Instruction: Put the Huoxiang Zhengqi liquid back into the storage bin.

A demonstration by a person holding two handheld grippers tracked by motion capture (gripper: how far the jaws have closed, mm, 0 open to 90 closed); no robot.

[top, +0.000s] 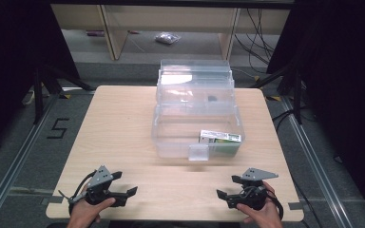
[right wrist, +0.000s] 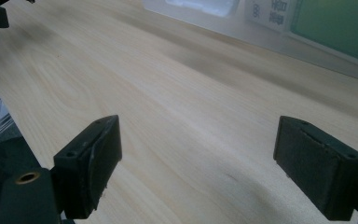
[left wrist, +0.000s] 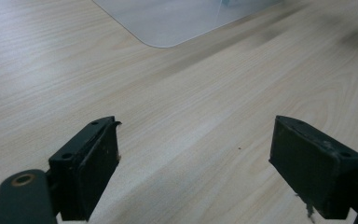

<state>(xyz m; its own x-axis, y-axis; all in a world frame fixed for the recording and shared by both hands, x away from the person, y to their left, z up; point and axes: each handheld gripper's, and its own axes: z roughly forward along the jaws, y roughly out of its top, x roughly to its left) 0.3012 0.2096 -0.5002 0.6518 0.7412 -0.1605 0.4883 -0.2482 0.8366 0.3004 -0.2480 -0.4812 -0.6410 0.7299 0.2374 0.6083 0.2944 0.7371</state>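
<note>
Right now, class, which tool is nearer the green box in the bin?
Right. The right tool sits just in front of the green box; the left tool lies across the table, near-left of it.

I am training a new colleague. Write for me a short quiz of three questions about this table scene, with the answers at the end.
1. True or false: the left gripper is shut on a small box.
2. Where is the green and white box?
A. On the bare wooden table
B. Inside the clear plastic container, at its front right
C. Between the fingers of the right gripper
3. Fill in the missing word: both grippers rest near the ____ edge of the table, held by the person's hands.

Key
1. False: its fingers stand wide apart with nothing between them.
2. B
3. near (the person's side)
</note>
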